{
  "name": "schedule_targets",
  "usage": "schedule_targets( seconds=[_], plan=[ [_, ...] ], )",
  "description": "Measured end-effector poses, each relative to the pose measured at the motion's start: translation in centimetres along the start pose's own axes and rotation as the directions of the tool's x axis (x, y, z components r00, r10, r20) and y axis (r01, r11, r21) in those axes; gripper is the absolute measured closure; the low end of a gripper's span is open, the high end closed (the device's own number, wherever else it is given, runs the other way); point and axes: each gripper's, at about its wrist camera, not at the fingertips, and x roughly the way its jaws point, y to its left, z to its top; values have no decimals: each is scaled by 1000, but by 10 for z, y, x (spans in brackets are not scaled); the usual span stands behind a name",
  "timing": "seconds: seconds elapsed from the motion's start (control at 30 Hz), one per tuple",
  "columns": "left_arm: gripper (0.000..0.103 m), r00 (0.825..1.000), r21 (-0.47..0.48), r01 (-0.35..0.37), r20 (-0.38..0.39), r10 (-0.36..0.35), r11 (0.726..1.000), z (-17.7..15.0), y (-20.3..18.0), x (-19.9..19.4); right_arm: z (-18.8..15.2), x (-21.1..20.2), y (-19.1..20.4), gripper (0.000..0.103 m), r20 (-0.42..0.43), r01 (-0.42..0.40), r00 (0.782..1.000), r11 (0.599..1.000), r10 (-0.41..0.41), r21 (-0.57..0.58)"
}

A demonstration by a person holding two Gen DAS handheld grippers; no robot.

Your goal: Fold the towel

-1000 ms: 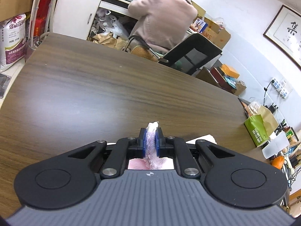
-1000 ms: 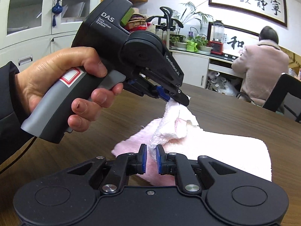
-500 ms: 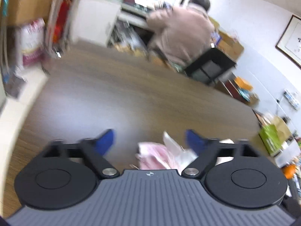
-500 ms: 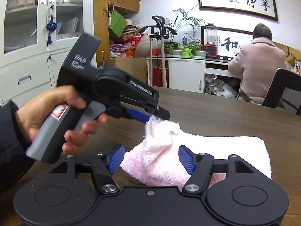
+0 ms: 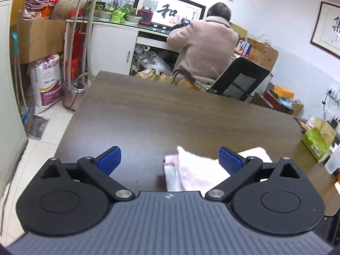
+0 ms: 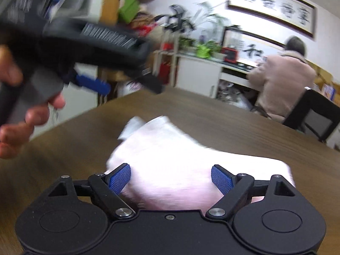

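A pink towel (image 6: pixel 170 161) lies folded on the dark wooden table (image 5: pixel 170 116); its corner (image 5: pixel 191 167) also shows in the left wrist view. My left gripper (image 5: pixel 170 161) is open and empty, raised above the towel's left end, jaws spread wide. My right gripper (image 6: pixel 171 178) is open with the towel lying between and below its blue pads, not pinched. In the right wrist view the left gripper (image 6: pixel 93 85) appears blurred at upper left, held in a hand, apart from the towel.
A person (image 5: pixel 204 42) sits in a chair at a desk beyond the table's far edge. A green bag (image 5: pixel 314 144) stands off the table's right side. Sacks, boxes and a garment steamer (image 5: pixel 76 85) crowd the floor to the left.
Both grippers opened and let go of the towel corner. The towel dropped flat onto itself. The left gripper lifted up and away to the left.
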Motion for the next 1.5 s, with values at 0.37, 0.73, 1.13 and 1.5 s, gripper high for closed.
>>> schedule_targets(
  seconds=[0.37, 0.73, 1.13, 1.5],
  plan=[
    [0, 986, 228, -149, 103, 128, 962, -48, -72, -12, -60, -85, -109, 17, 69, 66, 994, 957, -89, 284],
    [0, 955, 218, -290, 125, 268, 932, -104, -127, -78, -92, -145, -124, 1, 112, 73, 986, 921, -124, 382],
    [0, 946, 180, -315, 135, 294, 932, -169, -154, -154, -108, -202, -103, 1, 108, 101, 982, 922, -152, 372],
    [0, 933, 163, -331, 205, 297, 929, -201, -180, -213, -136, -267, -72, 1, 158, 128, 967, 921, -197, 367]
  ],
)
